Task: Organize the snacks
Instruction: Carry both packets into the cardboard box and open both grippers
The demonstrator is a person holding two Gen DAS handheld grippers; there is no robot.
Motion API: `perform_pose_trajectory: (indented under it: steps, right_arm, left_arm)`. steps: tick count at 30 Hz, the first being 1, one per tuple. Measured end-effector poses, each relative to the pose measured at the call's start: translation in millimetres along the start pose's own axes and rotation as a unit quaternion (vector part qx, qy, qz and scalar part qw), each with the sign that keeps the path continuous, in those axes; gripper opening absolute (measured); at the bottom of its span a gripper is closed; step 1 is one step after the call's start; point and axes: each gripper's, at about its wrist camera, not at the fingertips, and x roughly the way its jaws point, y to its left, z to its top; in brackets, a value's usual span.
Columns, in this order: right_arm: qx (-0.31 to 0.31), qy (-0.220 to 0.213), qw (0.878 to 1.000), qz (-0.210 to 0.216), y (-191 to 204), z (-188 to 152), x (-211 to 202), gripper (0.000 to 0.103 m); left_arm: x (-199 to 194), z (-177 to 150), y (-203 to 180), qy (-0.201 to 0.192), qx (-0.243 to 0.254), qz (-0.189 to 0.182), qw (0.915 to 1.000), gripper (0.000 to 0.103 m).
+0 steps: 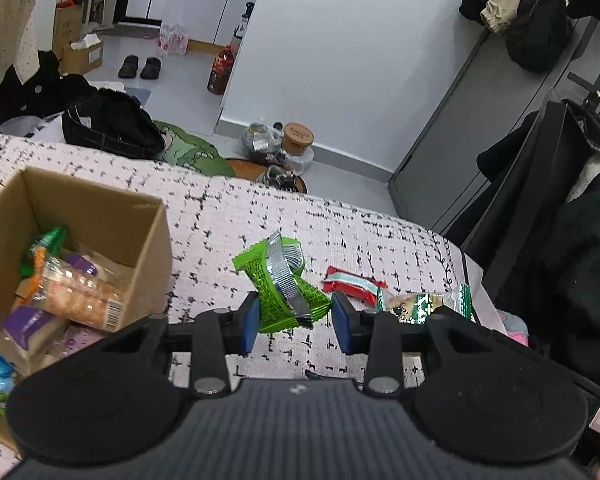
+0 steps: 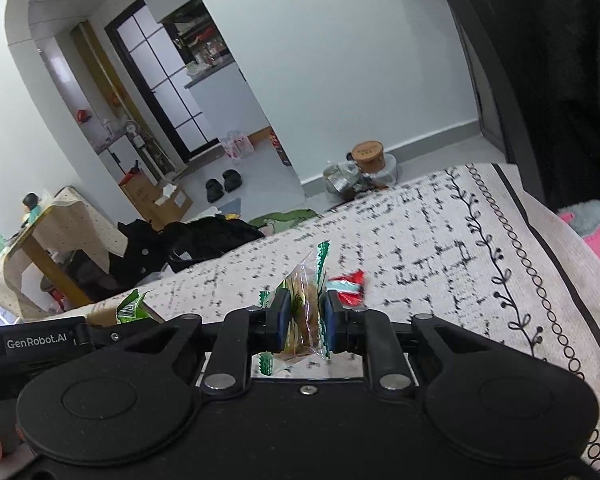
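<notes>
One cardboard box (image 1: 100,216). One green snack packet (image 1: 278,284). One red-and-white wrapped bar (image 1: 350,286). One clear green-edged pastry packet (image 2: 302,308). Two tongs: left (image 1: 294,320), right (image 2: 305,318). Packets inside the box overlap; count unclear.

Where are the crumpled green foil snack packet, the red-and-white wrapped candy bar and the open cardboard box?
Crumpled green foil snack packet (image 1: 278,294), left wrist view, printed green body.
Red-and-white wrapped candy bar (image 1: 354,285), left wrist view, middle of wrapper.
Open cardboard box (image 1: 150,256), left wrist view, outer right wall.

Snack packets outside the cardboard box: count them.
3: green packet in the left hand-held gripper, clear cake packet in the right hand-held gripper, red packet on the cloth.
</notes>
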Motion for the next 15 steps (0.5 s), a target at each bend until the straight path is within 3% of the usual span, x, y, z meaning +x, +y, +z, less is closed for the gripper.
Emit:
perform_pose_trajectory:
  steps: [10, 15]
  right_arm:
    - [-0.008, -0.017, 0.999, 0.041, 25, 10, -1, 0.018]
    - [-0.043, -0.030, 0.997, 0.064, 49, 11, -1, 0.018]
  left_arm:
    - [-35, 16, 15, -0.024, 0.000, 0.012, 0.9996, 0.037]
    - [-47, 21, 29, -0.037, -0.002, 0.025, 0.9990, 0.037]
